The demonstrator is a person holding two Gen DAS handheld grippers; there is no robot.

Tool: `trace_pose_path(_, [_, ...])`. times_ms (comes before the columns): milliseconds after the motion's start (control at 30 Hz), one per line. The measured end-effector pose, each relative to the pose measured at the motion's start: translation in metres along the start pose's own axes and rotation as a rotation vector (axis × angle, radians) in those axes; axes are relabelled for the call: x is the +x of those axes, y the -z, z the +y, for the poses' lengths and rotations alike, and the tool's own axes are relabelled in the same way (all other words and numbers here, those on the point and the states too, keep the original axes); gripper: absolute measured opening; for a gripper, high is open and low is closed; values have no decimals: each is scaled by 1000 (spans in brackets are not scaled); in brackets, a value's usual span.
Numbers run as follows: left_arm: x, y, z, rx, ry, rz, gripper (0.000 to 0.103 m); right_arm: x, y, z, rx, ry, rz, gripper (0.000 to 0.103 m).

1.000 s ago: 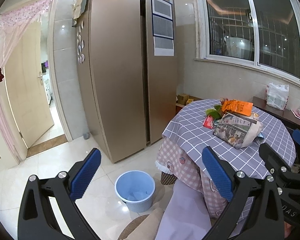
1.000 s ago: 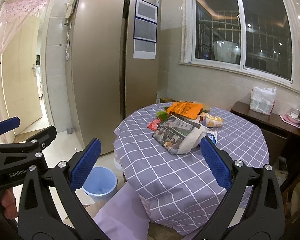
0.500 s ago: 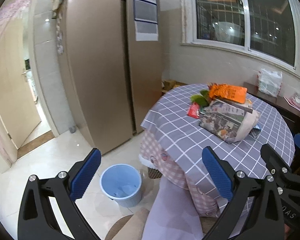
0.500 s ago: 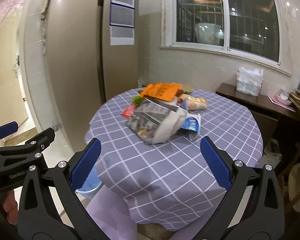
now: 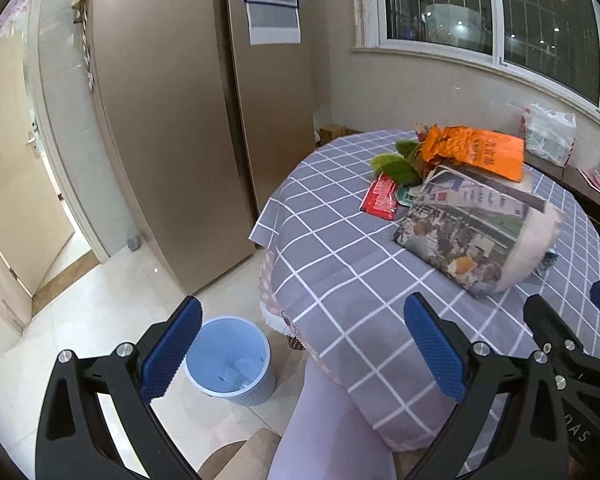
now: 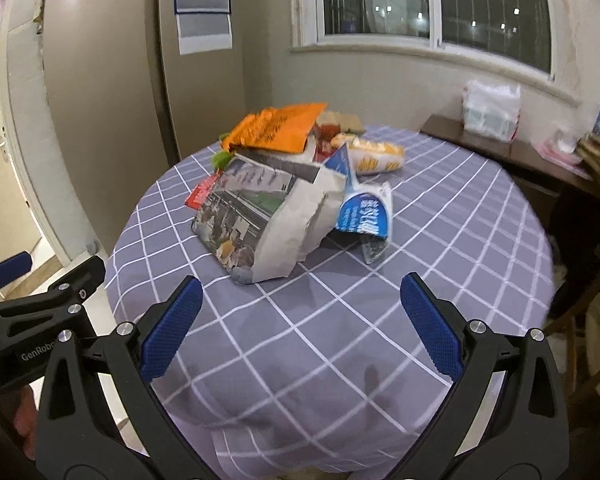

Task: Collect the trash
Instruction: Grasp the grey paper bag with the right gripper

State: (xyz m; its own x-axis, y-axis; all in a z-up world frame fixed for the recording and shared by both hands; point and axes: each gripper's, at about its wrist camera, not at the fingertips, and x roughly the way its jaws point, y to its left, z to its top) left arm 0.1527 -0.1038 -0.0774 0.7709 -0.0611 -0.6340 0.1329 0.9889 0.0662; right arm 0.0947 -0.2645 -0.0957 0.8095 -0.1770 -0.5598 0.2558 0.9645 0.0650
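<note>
A heap of trash lies on the round table with a grey checked cloth [image 6: 440, 240]: a folded newspaper [image 6: 260, 216] [image 5: 472, 228], an orange bag [image 6: 280, 128] [image 5: 476, 152], a blue-white wrapper [image 6: 364, 212], a yellow snack pack [image 6: 376, 156], a red packet [image 5: 380, 196] and green leaves [image 5: 396, 166]. A light blue bin [image 5: 232, 360] stands on the floor left of the table. My left gripper [image 5: 300, 344] is open and empty above the table edge and bin. My right gripper [image 6: 300, 324] is open and empty, short of the newspaper.
A tall bronze fridge [image 5: 172, 120] stands behind the bin, with a doorway [image 5: 16, 184] to its left. A dark side counter [image 6: 520, 156] with a white plastic bag [image 6: 492, 112] runs under the window. A chair seat [image 5: 236, 460] sits below the table edge.
Both grippers have moved forward and closer to the table; the trash heap looms larger. Both stayed open and empty.
</note>
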Motion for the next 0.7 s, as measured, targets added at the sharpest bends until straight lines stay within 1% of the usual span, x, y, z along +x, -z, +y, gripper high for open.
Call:
trace_pose_path(233, [22, -12, 3, -19, -16, 20, 99, 38, -11, -2, 38, -72, 59, 97])
trace_pose_path(367, [32, -19, 7, -31, -30, 23, 99, 57, -19, -1, 73, -131, 103, 97])
trace_pose_path(500, [42, -26, 12, -39, -57, 25, 99, 69, -29, 8, 66, -137, 103, 97])
trace_pose_path(567, [46, -27, 14, -41, -53, 34, 99, 74, -33, 11, 69, -146, 113, 94])
trace_pose_path(600, [49, -28, 15, -39, -43, 43, 99, 77, -35, 13, 73, -153, 128, 87])
trace_pose_path(633, [52, -28, 16, -38, -37, 54, 99, 79, -36, 14, 72, -161, 139, 73])
trace_pose_path(667, [53, -28, 16, -34, -21, 60, 99, 83, -39, 15, 62, -167, 145, 64])
trace_pose_path(700, [55, -28, 16, -32, -7, 67, 99, 86, -40, 19, 49, -169, 157, 59])
